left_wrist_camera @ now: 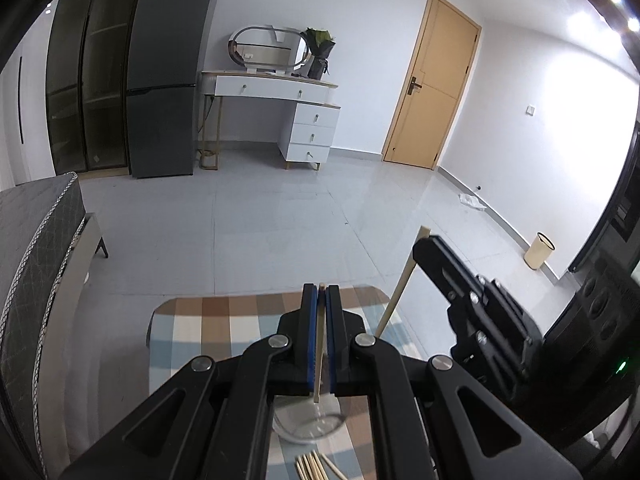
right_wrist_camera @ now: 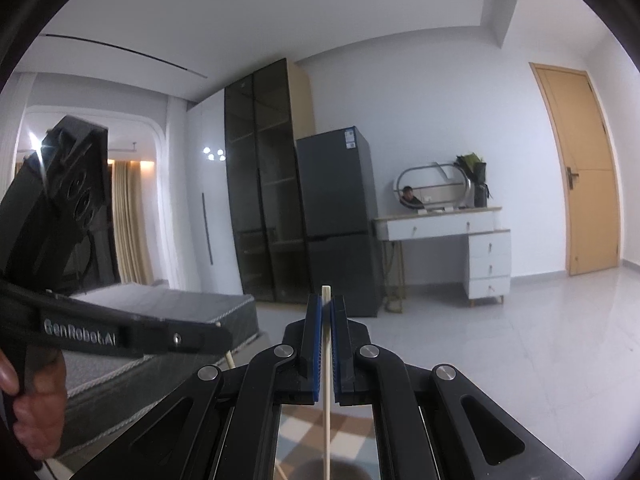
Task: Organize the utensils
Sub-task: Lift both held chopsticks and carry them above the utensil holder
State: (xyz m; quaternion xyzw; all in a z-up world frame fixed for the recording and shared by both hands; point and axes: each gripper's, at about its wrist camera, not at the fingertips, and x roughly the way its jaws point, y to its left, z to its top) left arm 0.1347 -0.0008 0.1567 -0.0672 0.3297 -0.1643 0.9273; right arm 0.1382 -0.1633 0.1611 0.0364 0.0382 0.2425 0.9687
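My left gripper [left_wrist_camera: 321,290] is shut on a pale wooden chopstick [left_wrist_camera: 319,360], held lengthwise between the blue pads, its end sticking out just past the tips. Under it a clear glass [left_wrist_camera: 308,424] stands on the checked tablecloth [left_wrist_camera: 224,320], and several more chopsticks [left_wrist_camera: 312,468] lie nearer the bottom edge. My right gripper [right_wrist_camera: 327,300] is shut on a second chopstick [right_wrist_camera: 327,380], which hangs down toward the table. That gripper [left_wrist_camera: 425,245] also shows at the right in the left wrist view, its chopstick [left_wrist_camera: 396,292] slanting downward. A hand [right_wrist_camera: 36,412] holds the left gripper [right_wrist_camera: 219,334].
A grey mattress [left_wrist_camera: 44,240] lies left of the table. Across the tiled floor [left_wrist_camera: 280,220] stand a dark fridge [left_wrist_camera: 168,80], a glass-fronted cabinet [left_wrist_camera: 88,80], a white dressing table [left_wrist_camera: 276,90] with an oval mirror, and a wooden door [left_wrist_camera: 432,80]. A cream bin [left_wrist_camera: 539,250] sits by the right wall.
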